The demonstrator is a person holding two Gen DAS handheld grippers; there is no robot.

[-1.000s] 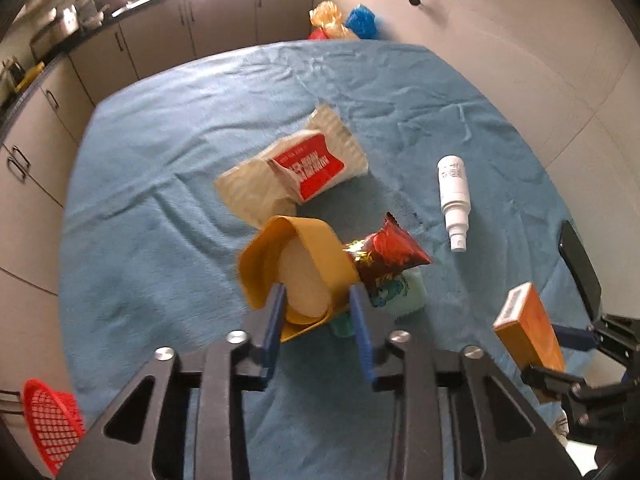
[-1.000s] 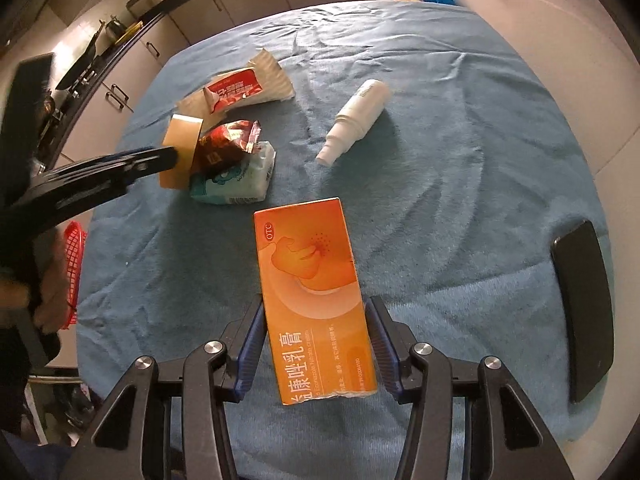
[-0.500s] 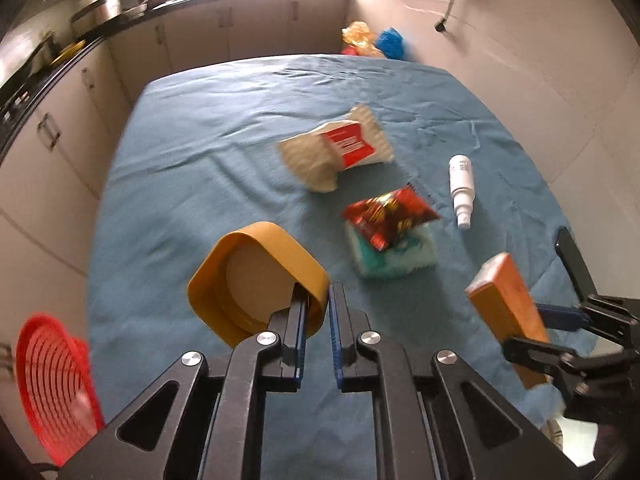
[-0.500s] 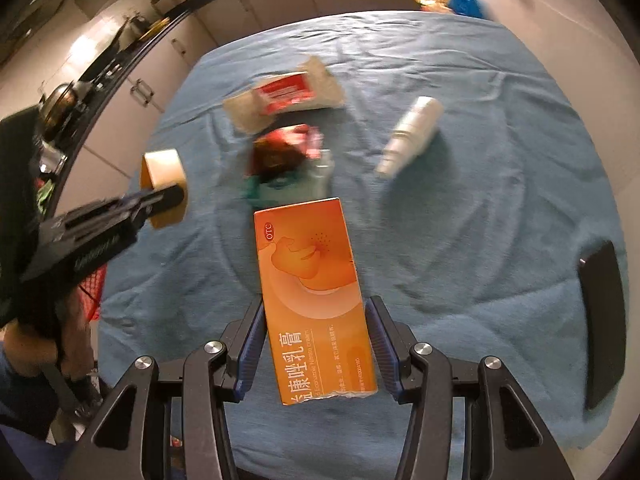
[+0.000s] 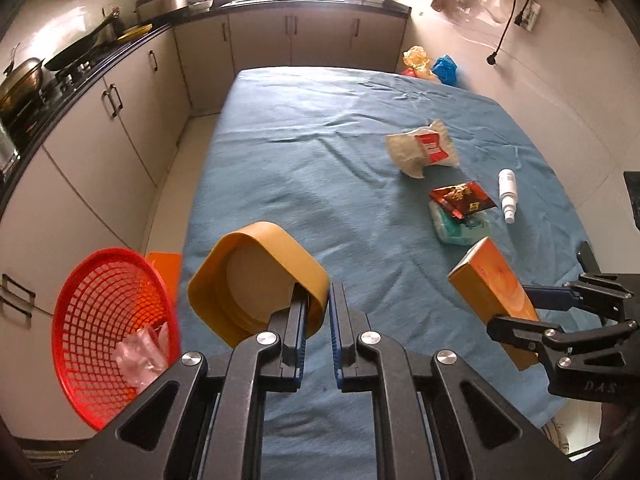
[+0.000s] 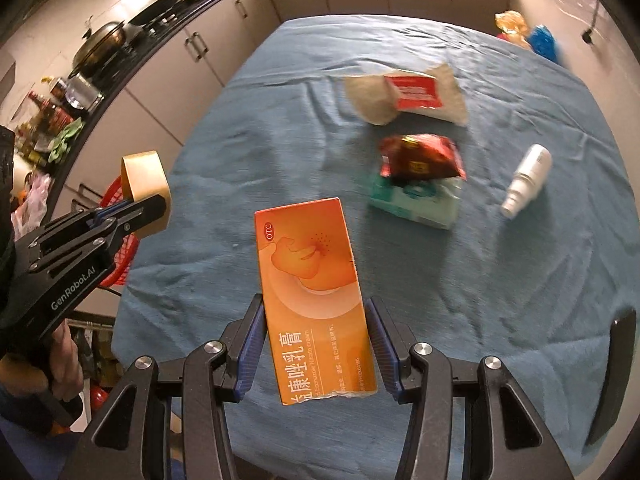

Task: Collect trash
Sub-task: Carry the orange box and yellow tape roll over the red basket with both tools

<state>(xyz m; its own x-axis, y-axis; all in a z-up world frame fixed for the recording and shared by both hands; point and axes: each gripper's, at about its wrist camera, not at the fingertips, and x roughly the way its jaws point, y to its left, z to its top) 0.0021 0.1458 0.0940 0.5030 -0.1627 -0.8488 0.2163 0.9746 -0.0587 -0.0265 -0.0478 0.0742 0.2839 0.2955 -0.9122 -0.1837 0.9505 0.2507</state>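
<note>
My left gripper (image 5: 318,300) is shut on the rim of a yellow tape roll (image 5: 256,276) and holds it above the table's left edge, close to a red mesh basket (image 5: 108,328) beside the table. The roll also shows in the right wrist view (image 6: 144,180). My right gripper (image 6: 314,320) is shut on an orange medicine box (image 6: 312,280) and holds it above the blue tablecloth (image 6: 280,128). The box also shows in the left wrist view (image 5: 492,292).
On the cloth lie a white paper bag with a red label (image 5: 424,152), a red snack wrapper (image 5: 460,198) on a teal tissue pack (image 5: 460,228), and a white spray bottle (image 5: 508,194). A dark phone (image 6: 616,360) lies at the right edge. The basket holds clear plastic (image 5: 140,352).
My left gripper closed on the tape roll, lifted it off the pile and carried it left toward the red basket. My right gripper still holds the orange box.
</note>
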